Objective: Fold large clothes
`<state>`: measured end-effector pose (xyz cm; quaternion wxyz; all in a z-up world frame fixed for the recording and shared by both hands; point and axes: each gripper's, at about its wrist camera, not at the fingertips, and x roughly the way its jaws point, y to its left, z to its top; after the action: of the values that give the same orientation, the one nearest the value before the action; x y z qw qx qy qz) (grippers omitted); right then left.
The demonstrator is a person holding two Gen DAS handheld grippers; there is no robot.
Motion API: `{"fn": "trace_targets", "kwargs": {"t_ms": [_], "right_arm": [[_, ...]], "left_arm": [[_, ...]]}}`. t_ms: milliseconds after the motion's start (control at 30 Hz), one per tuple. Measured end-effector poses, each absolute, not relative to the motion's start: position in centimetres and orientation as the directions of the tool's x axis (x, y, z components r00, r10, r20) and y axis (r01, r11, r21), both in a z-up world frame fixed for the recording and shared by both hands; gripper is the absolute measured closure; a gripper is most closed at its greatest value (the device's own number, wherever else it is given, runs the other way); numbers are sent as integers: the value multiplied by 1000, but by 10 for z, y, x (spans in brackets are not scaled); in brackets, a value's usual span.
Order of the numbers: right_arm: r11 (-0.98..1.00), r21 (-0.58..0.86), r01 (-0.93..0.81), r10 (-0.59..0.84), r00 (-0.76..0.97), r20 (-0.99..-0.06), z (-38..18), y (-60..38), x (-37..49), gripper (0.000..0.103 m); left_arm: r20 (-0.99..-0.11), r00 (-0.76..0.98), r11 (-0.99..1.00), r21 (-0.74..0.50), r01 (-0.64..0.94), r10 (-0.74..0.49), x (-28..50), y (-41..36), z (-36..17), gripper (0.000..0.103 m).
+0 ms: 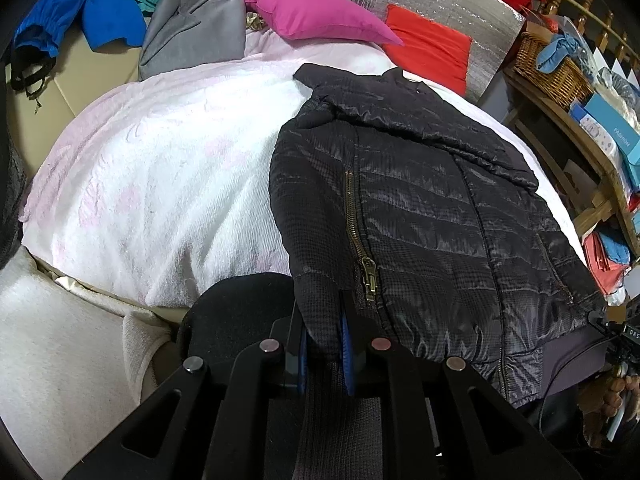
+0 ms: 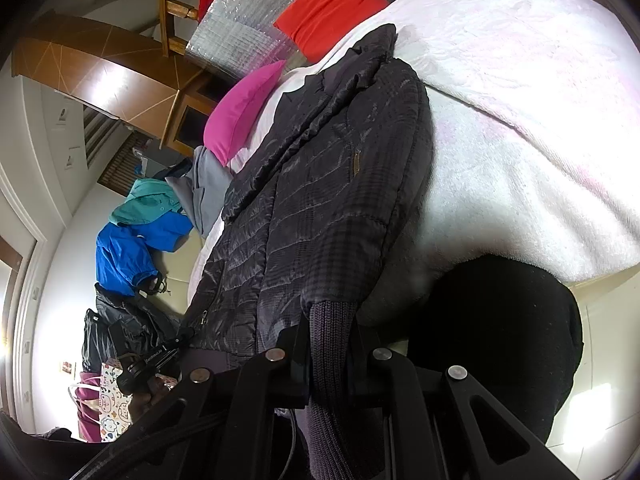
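Observation:
A black quilted jacket (image 1: 432, 216) lies spread on a white and pink blanket (image 1: 160, 184) on the bed, collar at the far end, brass zipper down its front. My left gripper (image 1: 326, 344) is shut on the jacket's near hem at the zipper side, fabric pinched between the blue pads (image 1: 347, 344). My right gripper (image 2: 332, 356) is shut on the ribbed knit hem of the jacket (image 2: 320, 208) at its other near corner. The right gripper also shows at the right edge of the left wrist view (image 1: 616, 336).
A magenta pillow (image 1: 320, 14), a red cushion (image 1: 432, 46) and a grey garment (image 1: 196, 32) lie at the bed's head. Blue and teal clothes (image 1: 88, 12) lie far left. Wooden shelves with a wicker basket (image 1: 552, 68) stand on the right.

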<state>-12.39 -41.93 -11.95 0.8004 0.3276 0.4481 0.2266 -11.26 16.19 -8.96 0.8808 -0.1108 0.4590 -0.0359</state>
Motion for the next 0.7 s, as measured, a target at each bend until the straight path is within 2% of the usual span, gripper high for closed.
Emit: {"fn": "trace_targets", "kwargs": {"t_ms": [300,700], "right_arm": [[675,734,-83,664,504,-553,-111,-417,-123,90],[656,741,-141,680,537,-500,-86,-417,-125,90]], "left_arm": [[-776,591,957,-290,-26,-219,-107,169,-81,88],[-718,655,952,-306,6,-235,-110,169,-45,88]]}}
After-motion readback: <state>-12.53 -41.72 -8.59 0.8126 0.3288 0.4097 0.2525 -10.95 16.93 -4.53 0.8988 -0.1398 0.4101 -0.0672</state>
